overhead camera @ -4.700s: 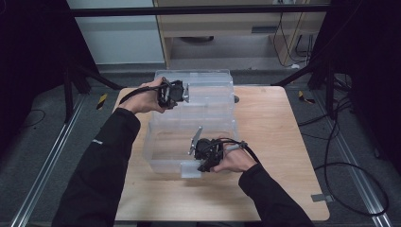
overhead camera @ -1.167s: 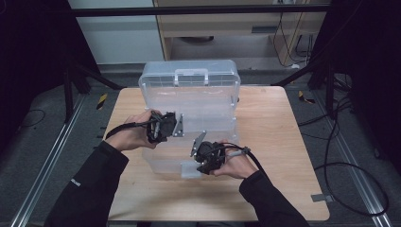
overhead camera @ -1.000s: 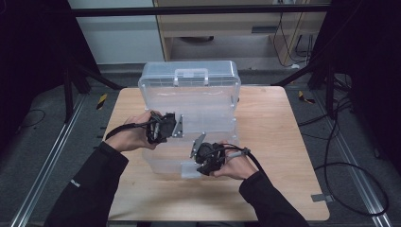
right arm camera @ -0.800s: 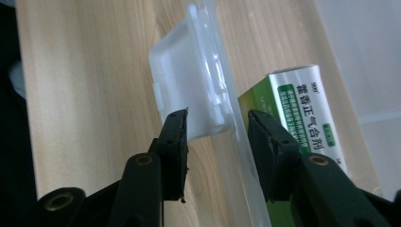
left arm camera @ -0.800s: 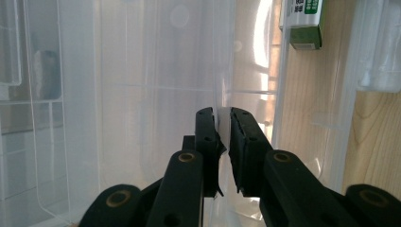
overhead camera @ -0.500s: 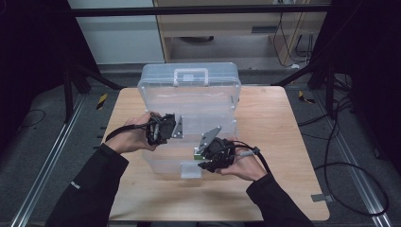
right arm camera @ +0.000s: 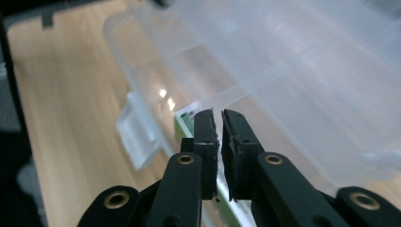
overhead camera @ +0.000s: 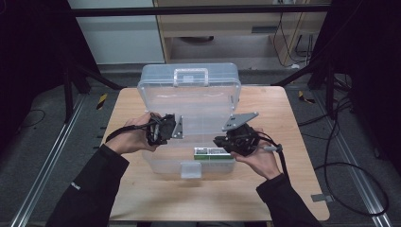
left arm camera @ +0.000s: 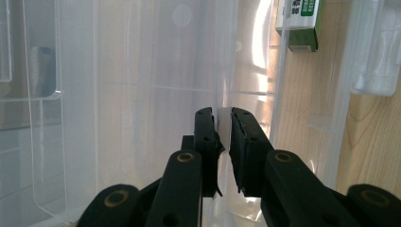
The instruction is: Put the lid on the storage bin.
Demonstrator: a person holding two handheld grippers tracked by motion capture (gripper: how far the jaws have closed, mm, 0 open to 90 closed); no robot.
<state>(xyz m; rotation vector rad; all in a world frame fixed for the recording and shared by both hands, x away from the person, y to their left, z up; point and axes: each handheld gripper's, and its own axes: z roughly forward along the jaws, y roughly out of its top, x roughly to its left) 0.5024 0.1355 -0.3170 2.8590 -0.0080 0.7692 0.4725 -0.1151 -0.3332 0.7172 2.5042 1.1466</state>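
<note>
A clear plastic box (overhead camera: 156,166) stands on the wooden table with its lid (overhead camera: 189,90) raised upright at the back. A green and white carton (overhead camera: 213,152) lies inside near the front wall. My left gripper (overhead camera: 176,128) is at the box's left side; in the left gripper view its jaws (left arm camera: 224,118) are shut on a thin clear wall (left arm camera: 222,71) of the box. My right gripper (overhead camera: 218,141) hovers over the carton's right end. Its jaws (right arm camera: 217,118) have just been closing and stand together with nothing between them, the carton (right arm camera: 187,120) below.
The box's front latch (overhead camera: 190,169) juts toward me, also seen as the latch (right arm camera: 137,137) in the right gripper view. Bare table (overhead camera: 293,189) lies right and in front of the box. Cables and dark frame legs surround the table on the floor.
The right gripper has lifted and moved right, away from the box's front wall, and its jaws have closed; the carton now shows inside. The left gripper has stayed put. The lid went upright earlier.
</note>
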